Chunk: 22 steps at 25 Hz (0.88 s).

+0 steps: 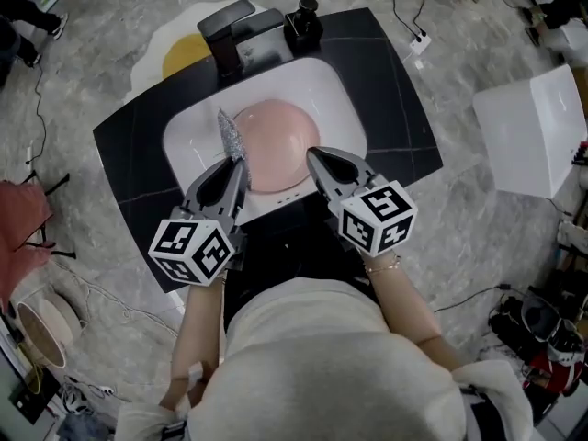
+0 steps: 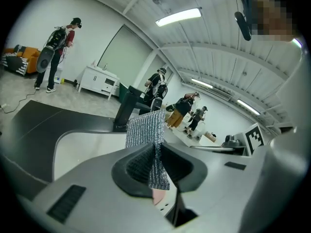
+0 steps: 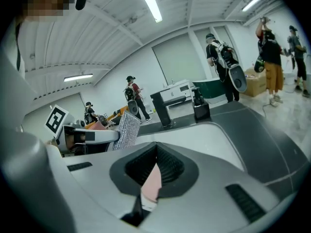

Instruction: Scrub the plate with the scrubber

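A pink plate [image 1: 276,141] lies in the white sink [image 1: 335,95] set in a black counter [image 1: 129,145]. My left gripper [image 1: 237,162] is at the plate's front left, shut on a silver mesh scrubber [image 1: 229,136] that sticks up above its tips. In the left gripper view the scrubber [image 2: 146,130] stands pinched in the left gripper [image 2: 156,149], with a bit of plate [image 2: 158,196] below. My right gripper [image 1: 314,154] is at the plate's front right rim. In its own view the right gripper [image 3: 156,152] is shut on a pink sliver of the plate [image 3: 153,183].
A black faucet [image 1: 234,30] and a black soap dispenser [image 1: 303,21] stand at the counter's far edge. A white box [image 1: 537,127] sits on the floor to the right, with cables around. Several people with backpacks stand in the room behind [image 2: 58,52].
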{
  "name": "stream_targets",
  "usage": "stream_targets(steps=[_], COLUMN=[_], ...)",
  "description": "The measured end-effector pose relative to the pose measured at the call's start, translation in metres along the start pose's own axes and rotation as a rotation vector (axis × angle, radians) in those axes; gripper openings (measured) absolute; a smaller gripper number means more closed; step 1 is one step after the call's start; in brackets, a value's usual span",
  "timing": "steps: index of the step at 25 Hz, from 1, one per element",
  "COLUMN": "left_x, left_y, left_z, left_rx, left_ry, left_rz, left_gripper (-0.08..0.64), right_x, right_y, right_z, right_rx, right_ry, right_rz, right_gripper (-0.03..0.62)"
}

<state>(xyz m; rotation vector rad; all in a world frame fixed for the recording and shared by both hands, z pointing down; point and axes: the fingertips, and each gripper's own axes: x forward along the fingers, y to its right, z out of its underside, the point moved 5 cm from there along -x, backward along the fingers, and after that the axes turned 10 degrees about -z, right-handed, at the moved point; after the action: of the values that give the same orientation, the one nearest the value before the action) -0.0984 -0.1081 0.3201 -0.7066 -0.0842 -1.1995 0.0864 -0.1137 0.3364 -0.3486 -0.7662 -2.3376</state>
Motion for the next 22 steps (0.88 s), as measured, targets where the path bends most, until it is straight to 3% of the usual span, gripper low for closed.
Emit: stream_targets(steps=[8, 12, 22], left_x=[0.017, 0.031, 0.062], left_y=[-0.005, -0.005, -0.011], left_z=[0.014, 0.025, 0.052], left_rx=[0.085, 0.166, 0.295], left_ry=[-0.075, -0.12, -0.271], left_rz=[-0.057, -0.081, -0.087], left_gripper=[0.064, 0.063, 0.064], right_x=[0.018, 0.022, 0.024], right_y=[0.021, 0.037, 0.063], right_z=[0.006, 0.014, 0.028], right_rx=[0.003, 0.013, 0.069], right_ry=[-0.066, -0.104, -0.09], right_rz=[-0.043, -0.042, -0.011], right_gripper=[0.006, 0.006, 0.006])
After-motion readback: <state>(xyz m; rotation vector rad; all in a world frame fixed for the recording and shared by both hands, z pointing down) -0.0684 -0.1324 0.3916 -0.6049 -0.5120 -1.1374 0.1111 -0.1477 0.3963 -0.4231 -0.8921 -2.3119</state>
